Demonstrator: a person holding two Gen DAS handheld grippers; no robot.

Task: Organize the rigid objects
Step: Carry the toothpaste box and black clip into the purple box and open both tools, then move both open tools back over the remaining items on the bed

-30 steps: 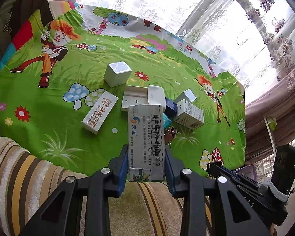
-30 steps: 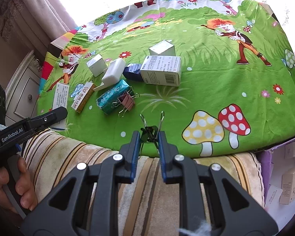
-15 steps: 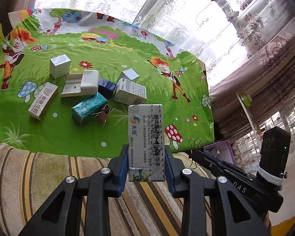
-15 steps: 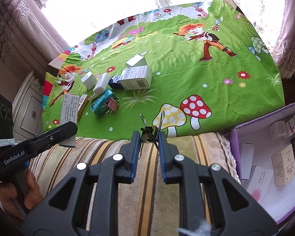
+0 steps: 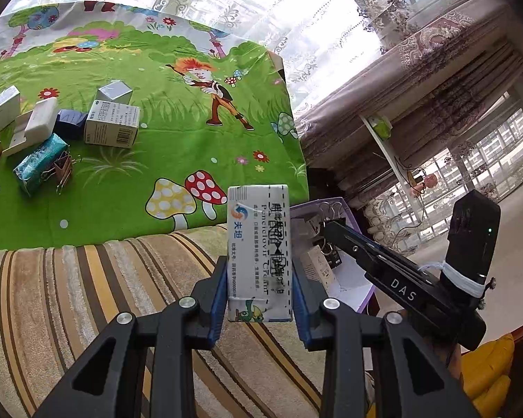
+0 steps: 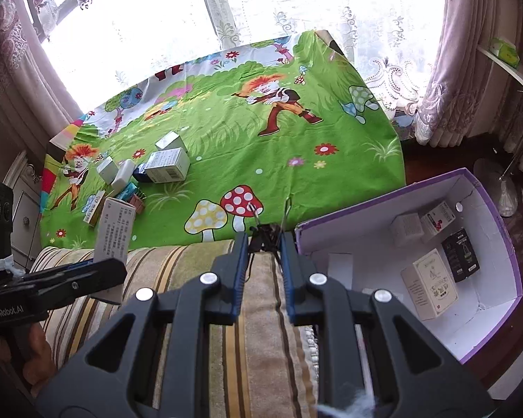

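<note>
My left gripper (image 5: 259,278) is shut on a long white cream box (image 5: 259,244), held upright over the striped cushion; the right wrist view shows that box (image 6: 115,231) at the left. A small black binder clip (image 6: 265,233) with its wire handles up is pinched in my shut right gripper (image 6: 265,244), just left of the purple-edged storage box (image 6: 484,331). That storage box holds several small cartons. On the green cartoon cloth (image 6: 261,160) lie more cartons, among them a white barcode carton (image 5: 112,128), a teal packet (image 5: 40,165) and a copper binder clip (image 5: 63,171).
The striped cushion (image 5: 87,296) runs along the cloth's near edge. The right hand-held gripper (image 5: 401,278) crosses the left wrist view at the right, in front of the storage box. Curtains and windows stand behind the table, and a cabinet (image 6: 21,209) at the far left.
Both grippers have swung to the right, away from the pile of cartons, each keeping its grip. The purple-edged storage box has come into both views.
</note>
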